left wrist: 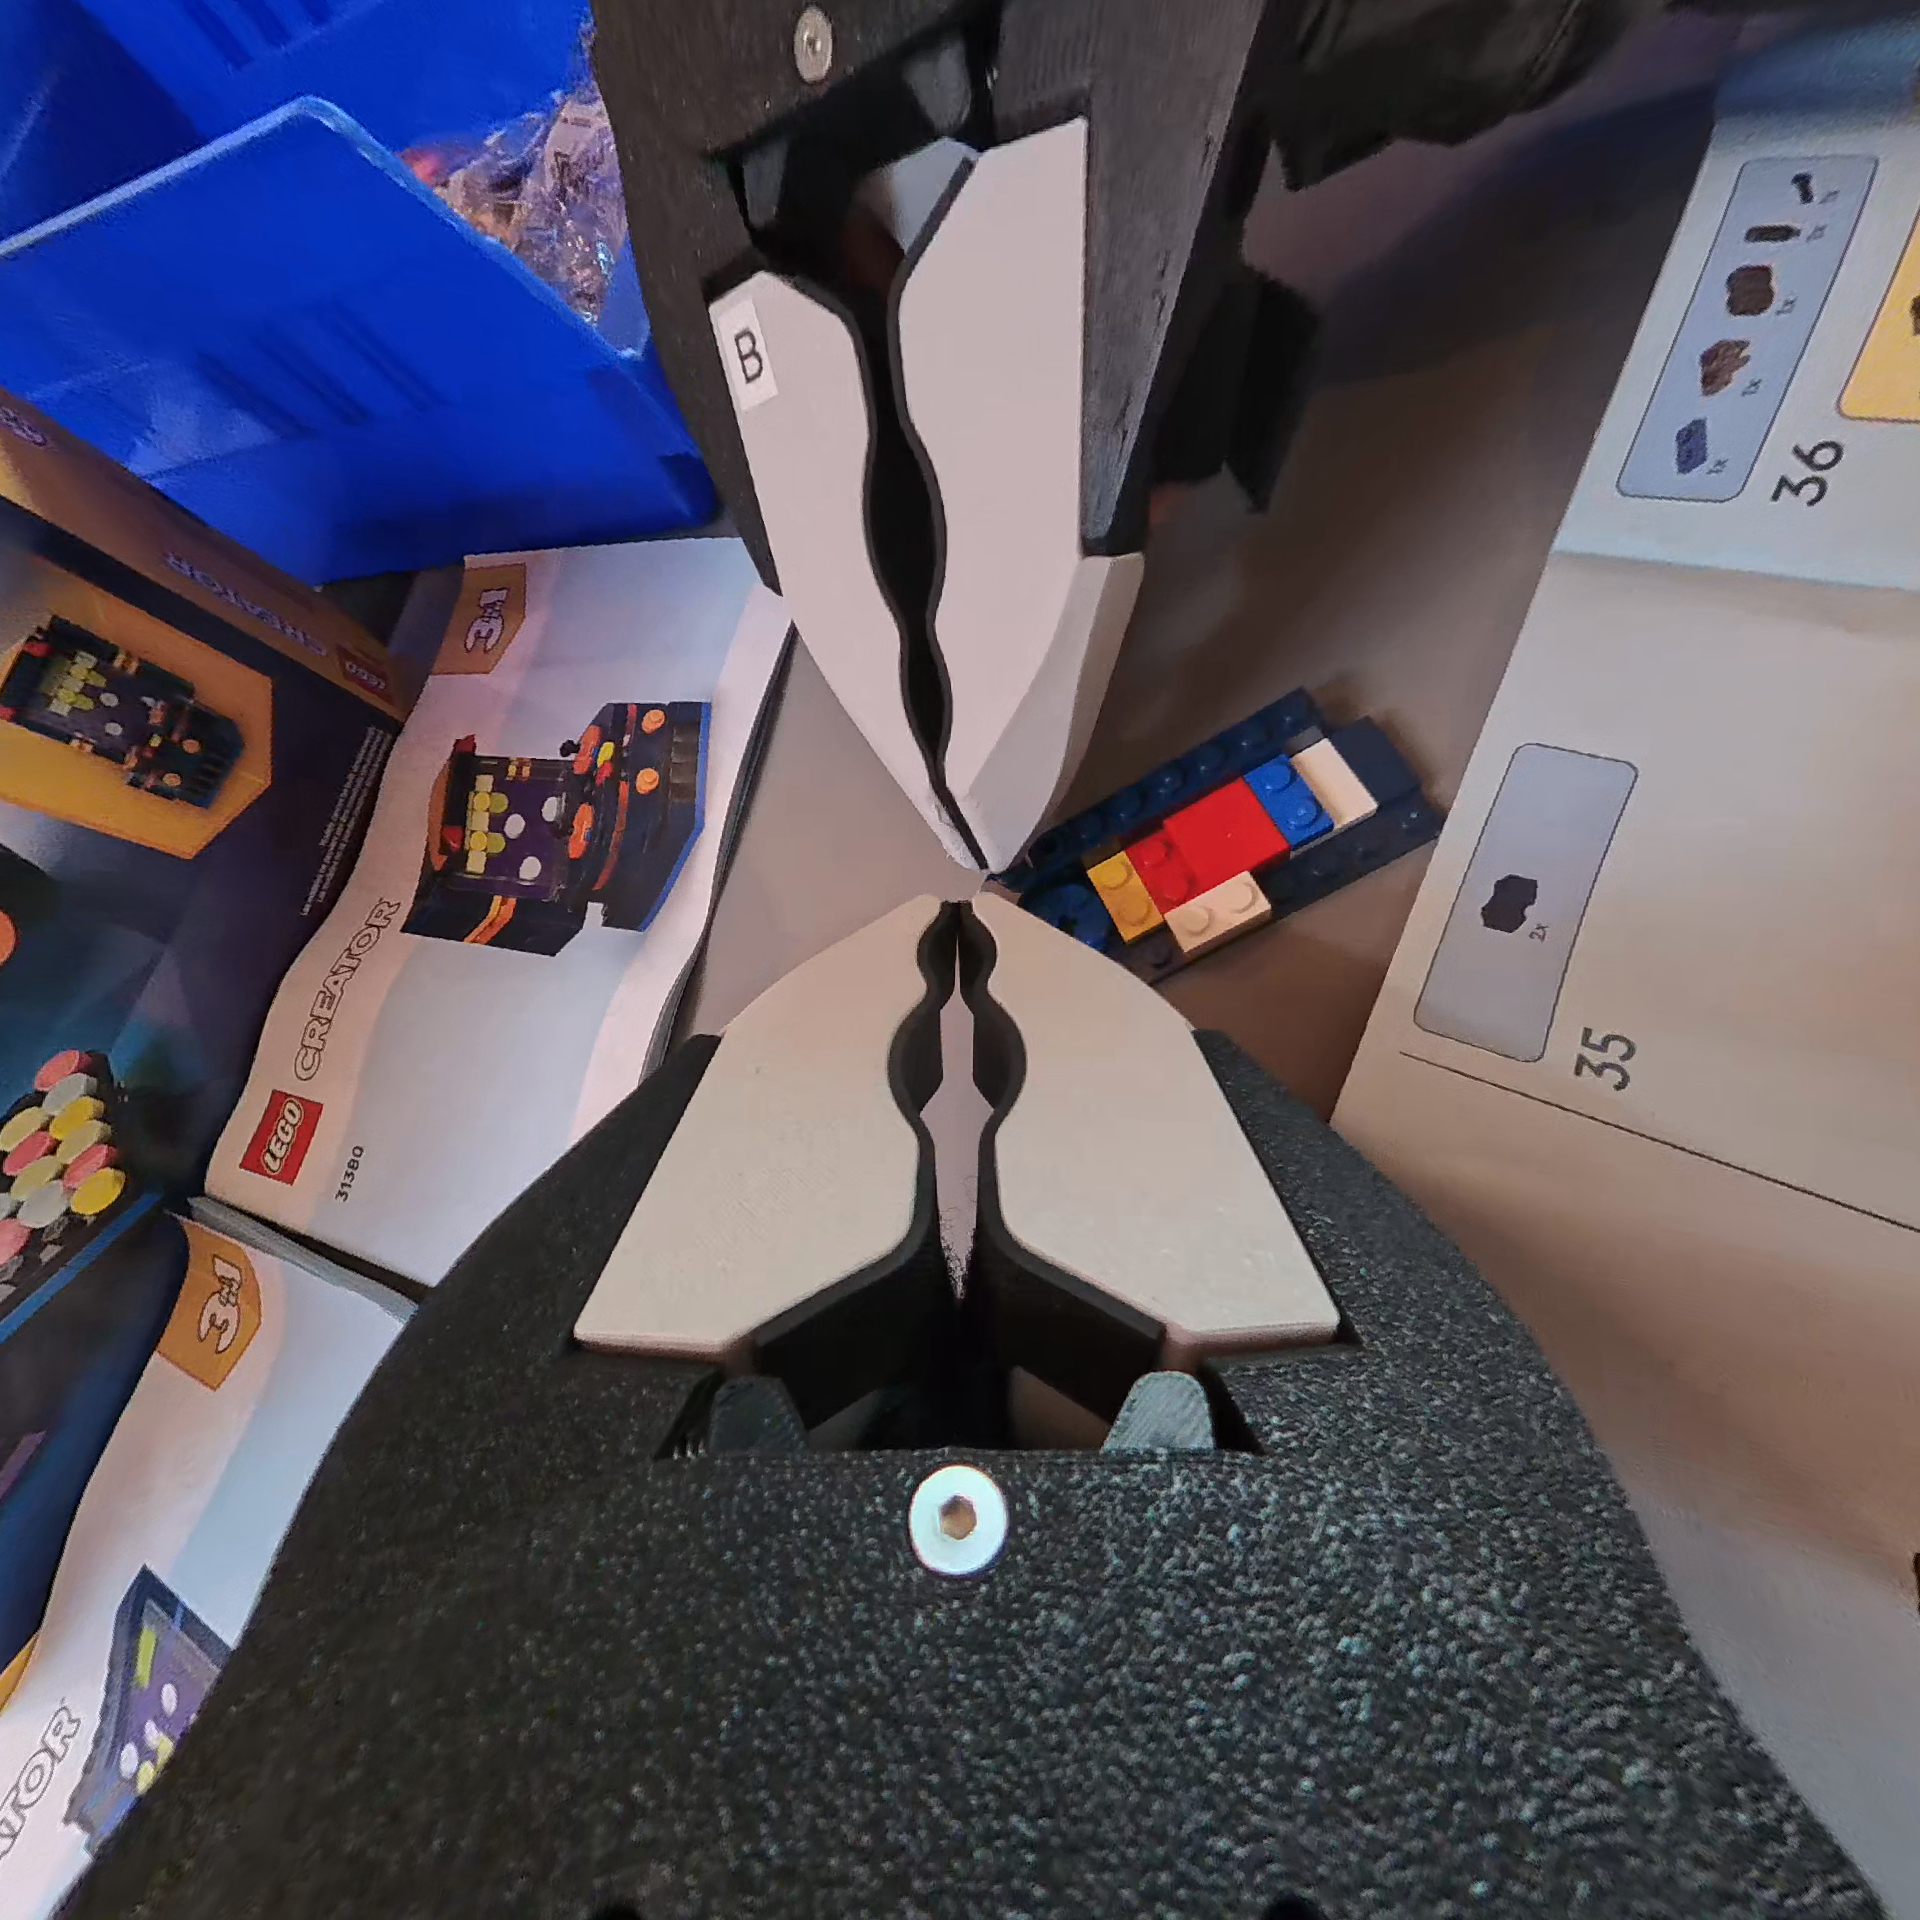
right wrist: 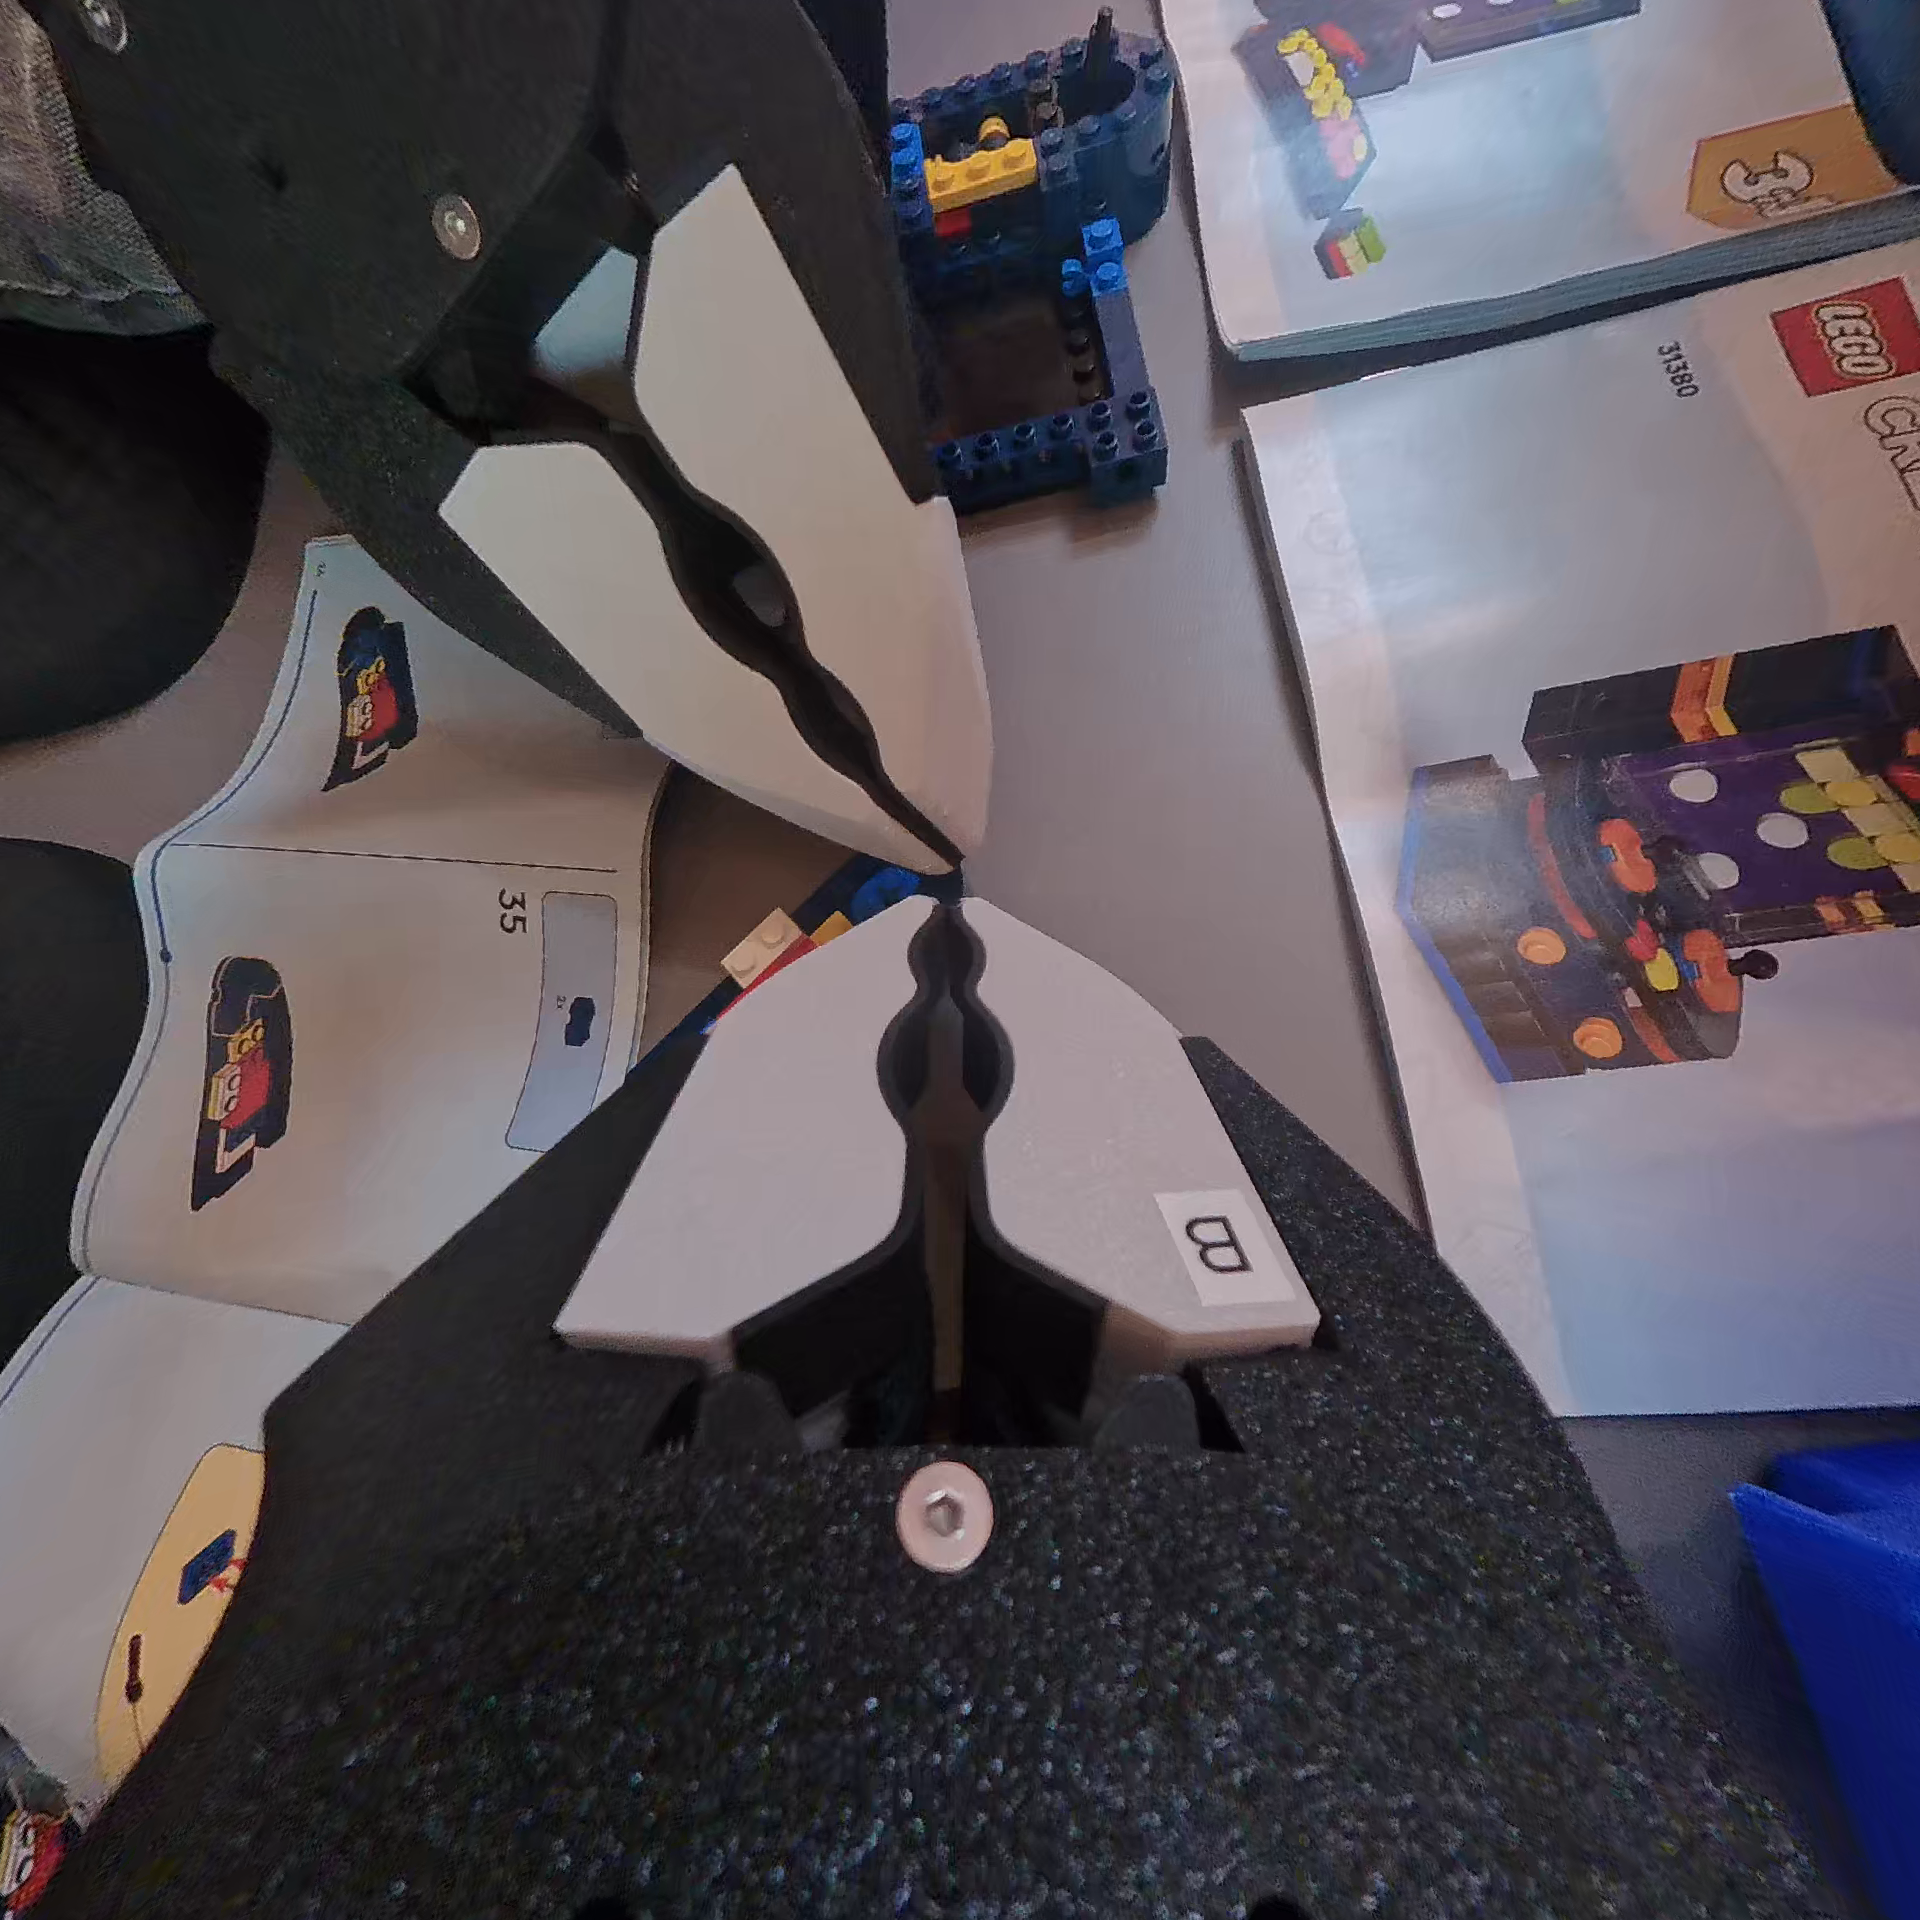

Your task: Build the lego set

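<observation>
My left gripper is shut, its two fingertips meeting. My right gripper comes in from the top of the left wrist view, also shut, and its tips are almost touching my left tips. The right wrist view shows the same meeting: my right gripper is shut below, and my left gripper is shut above it. A flat dark blue brick plate with red, yellow, blue and white bricks lies on the grey table just beyond the tips. It is partly hidden in the right wrist view.
An open instruction booklet lies beside the plate and also shows in the right wrist view. There are closed booklets, a blue bin and a larger dark blue brick build. A dark sleeve is at the left. The tips of both grippers are at nearly the same place.
</observation>
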The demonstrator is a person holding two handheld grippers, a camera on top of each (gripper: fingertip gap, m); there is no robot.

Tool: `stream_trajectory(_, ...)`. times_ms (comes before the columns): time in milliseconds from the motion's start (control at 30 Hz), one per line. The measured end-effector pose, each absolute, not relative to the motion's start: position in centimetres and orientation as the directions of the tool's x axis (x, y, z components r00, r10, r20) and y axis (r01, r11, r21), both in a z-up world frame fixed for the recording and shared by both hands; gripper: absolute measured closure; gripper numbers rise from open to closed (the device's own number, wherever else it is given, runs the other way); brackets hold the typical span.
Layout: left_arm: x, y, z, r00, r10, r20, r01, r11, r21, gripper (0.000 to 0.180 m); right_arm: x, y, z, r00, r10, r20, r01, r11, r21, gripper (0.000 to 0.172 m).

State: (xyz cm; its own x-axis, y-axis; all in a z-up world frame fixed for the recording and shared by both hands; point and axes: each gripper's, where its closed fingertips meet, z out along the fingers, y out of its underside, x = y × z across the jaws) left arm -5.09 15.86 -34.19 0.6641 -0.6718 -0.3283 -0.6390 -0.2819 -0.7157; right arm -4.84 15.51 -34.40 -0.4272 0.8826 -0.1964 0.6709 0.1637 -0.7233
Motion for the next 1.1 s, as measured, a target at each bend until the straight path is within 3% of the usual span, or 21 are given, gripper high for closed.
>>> stream_trajectory(733, -4.5, 15.7, -34.7, 0.703, -0.676, -0.219, -0.586, -0.378, -0.717, 0.18, -4.6, 15.5, -34.7, -0.369, 0.911, -0.186, 0.722, 0.155, -0.675, 0.171)
stream_trajectory(833, -4.5, 15.7, -34.6, 0.69, -0.681, -0.246, -0.606, -0.356, -0.711, 0.18, -4.5, 15.7, -34.8, -0.414, 0.907, -0.079, 0.699, 0.261, -0.666, 0.171)
stream_trajectory(900, -4.9, 16.1, -33.4, 0.713, -0.64, -0.285, -0.582, -0.314, -0.75, 0.18, -5.1, 15.5, -33.8, -0.427, 0.903, -0.047, 0.646, 0.268, -0.715, 0.172)
stream_trajectory(1000, -5.8, 15.7, -27.2, 0.767, -0.578, -0.279, -0.437, -0.154, -0.886, 0.171, -5.8, 15.8, -28.9, -0.403, 0.915, -0.013, 0.487, 0.203, -0.849, 0.166)
stream_trajectory(1100, -7.3, 12.7, -26.4, 0.728, -0.669, -0.148, -0.425, -0.271, -0.864, 0.169, -5.2, 15.8, -26.2, -0.406, 0.912, 0.059, 0.419, 0.243, -0.875, 0.16)
